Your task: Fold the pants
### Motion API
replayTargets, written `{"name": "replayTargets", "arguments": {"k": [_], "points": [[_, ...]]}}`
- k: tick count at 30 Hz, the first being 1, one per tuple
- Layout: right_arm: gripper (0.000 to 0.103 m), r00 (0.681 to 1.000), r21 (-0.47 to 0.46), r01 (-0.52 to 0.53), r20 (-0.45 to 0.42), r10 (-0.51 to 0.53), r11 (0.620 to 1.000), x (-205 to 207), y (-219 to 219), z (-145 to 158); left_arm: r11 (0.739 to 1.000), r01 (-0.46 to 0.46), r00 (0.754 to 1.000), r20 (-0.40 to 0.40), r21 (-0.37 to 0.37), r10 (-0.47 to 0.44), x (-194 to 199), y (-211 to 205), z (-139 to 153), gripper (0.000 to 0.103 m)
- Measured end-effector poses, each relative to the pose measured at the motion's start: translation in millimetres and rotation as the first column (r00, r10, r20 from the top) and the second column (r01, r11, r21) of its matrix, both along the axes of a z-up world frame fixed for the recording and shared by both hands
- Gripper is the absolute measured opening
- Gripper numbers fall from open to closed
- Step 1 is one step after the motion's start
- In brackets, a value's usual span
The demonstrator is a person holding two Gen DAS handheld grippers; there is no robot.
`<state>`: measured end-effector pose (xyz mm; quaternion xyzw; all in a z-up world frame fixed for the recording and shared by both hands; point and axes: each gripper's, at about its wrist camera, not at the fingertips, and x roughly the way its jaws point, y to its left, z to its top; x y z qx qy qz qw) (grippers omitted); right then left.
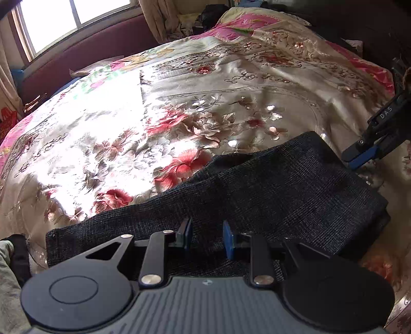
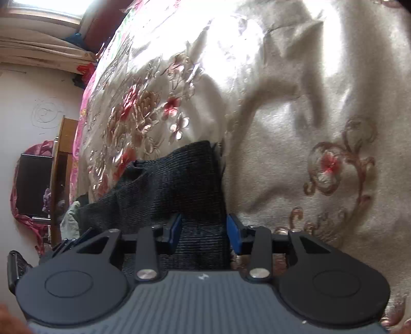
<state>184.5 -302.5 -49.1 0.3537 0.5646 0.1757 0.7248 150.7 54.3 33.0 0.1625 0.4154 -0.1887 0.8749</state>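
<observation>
Dark knitted pants (image 1: 257, 195) lie folded in a long band on the floral bedspread (image 1: 179, 102). My left gripper (image 1: 207, 237) is open, its blue-padded fingers low over the pants' near edge, fabric showing between them. My right gripper (image 2: 204, 232) is open too, its fingers either side of the pants' end (image 2: 185, 185). It also shows in the left wrist view (image 1: 359, 156) at the pants' far right corner.
The satin bedspread (image 2: 295, 128) is wrinkled and in bright sunlight. A window (image 1: 64, 20) and a maroon headboard (image 1: 102, 48) lie beyond the bed. Clothes are piled at the far corner (image 1: 210, 15). A dark cabinet (image 2: 33, 185) stands by the wall.
</observation>
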Motion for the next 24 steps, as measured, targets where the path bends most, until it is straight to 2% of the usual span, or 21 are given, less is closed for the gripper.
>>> {"name": "replayTargets", "arguments": {"k": [3,5,7,9,11,12,13,15,17,19,22,24], "points": [[0.043,1.0,0.089,0.003,-0.02,-0.002,0.996,-1.7,4.1,-8.0,0.997,0.07,0.997,-0.01,-0.027,-0.071,-0.1,-21.4,-4.6,0.041],[0.048,1.0,0.073,-0.017,0.013,0.016,0.997,-2.9,10.5,-13.2,0.992,0.107,0.994,-0.031,-0.073,-0.109,-0.6,-34.7,-8.3,0.041],[0.048,1.0,0.1,-0.006,0.009,0.005,0.995,-3.1,9.8,-20.1,0.983,0.134,0.989,-0.046,-0.124,-0.141,0.6,-45.3,-7.5,0.041],[0.04,1.0,0.128,-0.001,0.002,0.001,0.992,-4.2,1.0,-24.0,0.967,0.162,0.983,-0.052,-0.198,-0.175,2.1,-58.0,-1.8,0.041],[0.037,1.0,0.137,-0.008,-0.004,0.009,0.99,-6.8,-8.5,-24.0,0.94,0.179,0.975,-0.073,-0.292,-0.208,3.2,-71.3,2.6,0.041],[0.037,1.0,0.139,-0.013,-0.002,0.013,0.99,-7.9,-9.9,-22.8,0.93,0.196,0.972,-0.067,-0.313,-0.227,2.3,-78.5,3.2,0.041],[0.038,1.0,0.14,-0.017,0.0,0.017,0.99,-8.5,-11.4,-22.6,0.923,0.23,0.966,-0.043,-0.31,-0.255,-0.2,-88.7,2.3,0.041],[0.042,1.0,0.17,-0.016,0.001,0.016,0.985,-7.5,-11.1,-26.2,0.923,0.285,0.954,-0.02,-0.259,-0.3,-3.0,-105.8,-6.2,0.041],[0.042,0.999,0.184,-0.037,0.003,0.037,0.982,-4.8,-6.4,-29.2,0.935,0.307,0.942,-0.085,-0.176,-0.326,-2.5,-116.7,-28.7,0.045],[0.044,0.998,0.194,-0.061,0.019,0.058,0.979,-6.2,-7.2,-27.3,0.949,0.298,0.94,-0.144,-0.099,-0.31,-1.9,-109.0,-49.6,0.049],[0.044,0.999,0.262,-0.045,0.002,0.047,0.964,-11.3,-13.1,-30.2,0.955,0.258,0.942,-0.181,-0.144,-0.281,-0.5,-86.9,-47.5,0.049],[0.043,0.999,0.272,-0.05,0.011,0.049,0.961,-10.9,-12.2,-32.7,0.967,0.225,0.952,-0.186,-0.121,-0.245,1.5,-80.7,-41.0,0.049]]}}
